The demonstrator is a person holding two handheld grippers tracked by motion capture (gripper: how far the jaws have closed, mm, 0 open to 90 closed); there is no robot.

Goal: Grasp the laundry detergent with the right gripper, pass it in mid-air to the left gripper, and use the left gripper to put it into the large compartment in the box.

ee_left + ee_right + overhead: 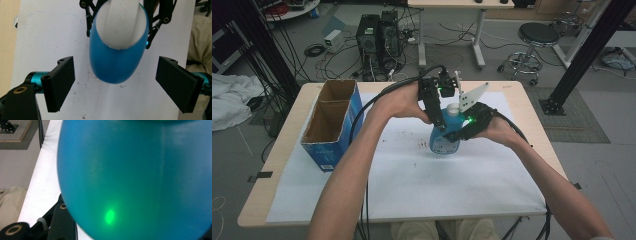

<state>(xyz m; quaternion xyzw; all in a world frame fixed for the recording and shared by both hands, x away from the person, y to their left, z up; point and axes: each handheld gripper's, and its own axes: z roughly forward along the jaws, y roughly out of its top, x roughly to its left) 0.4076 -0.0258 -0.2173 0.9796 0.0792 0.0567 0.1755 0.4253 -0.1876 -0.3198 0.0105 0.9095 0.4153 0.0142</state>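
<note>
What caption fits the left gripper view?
Open black fingers flank a blue plastic bottle with a white cap.

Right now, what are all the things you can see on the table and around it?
bottle: one, blue with a white cap, mid table
cardboard box: one, blue outside, open, left side of table
white sheet: one, covering the table
stool: one, black seat, on floor behind
computer towers: two, black, on floor behind
left gripper: one, black, open above the bottle
right gripper: one, black, pressed against the bottle's side
forearms: two, entering from the bottom
</note>
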